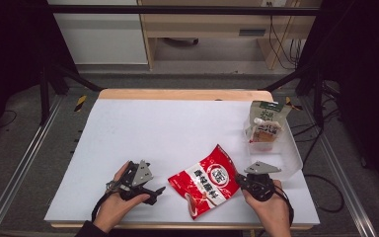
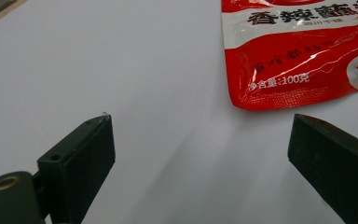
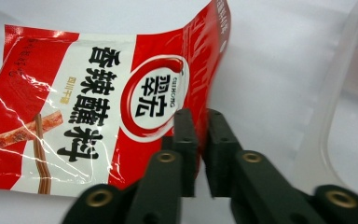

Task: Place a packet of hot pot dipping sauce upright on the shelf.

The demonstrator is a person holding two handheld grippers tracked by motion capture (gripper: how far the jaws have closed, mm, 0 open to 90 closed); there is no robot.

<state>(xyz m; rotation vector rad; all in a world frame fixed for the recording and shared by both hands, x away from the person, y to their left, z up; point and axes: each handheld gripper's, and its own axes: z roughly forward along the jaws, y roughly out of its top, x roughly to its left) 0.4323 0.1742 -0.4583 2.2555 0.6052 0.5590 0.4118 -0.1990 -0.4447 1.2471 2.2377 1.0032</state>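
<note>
You are pinching a red pouch [image 3: 98,107] on the counter [image 1: 143,128].
Right gripper [image 3: 198,122] fingers are clamping its edge; left gripper [image 2: 200,140] fingers are gaping empty.

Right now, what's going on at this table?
A person works at a white table with a gripper in each hand. The right gripper has closed its jaws on an edge of a red seasoning packet, which curls up off the surface there. The left gripper rests nearby with jaws wide open, holding nothing. A clear plastic bin at the table's right edge already holds another packet.
</note>
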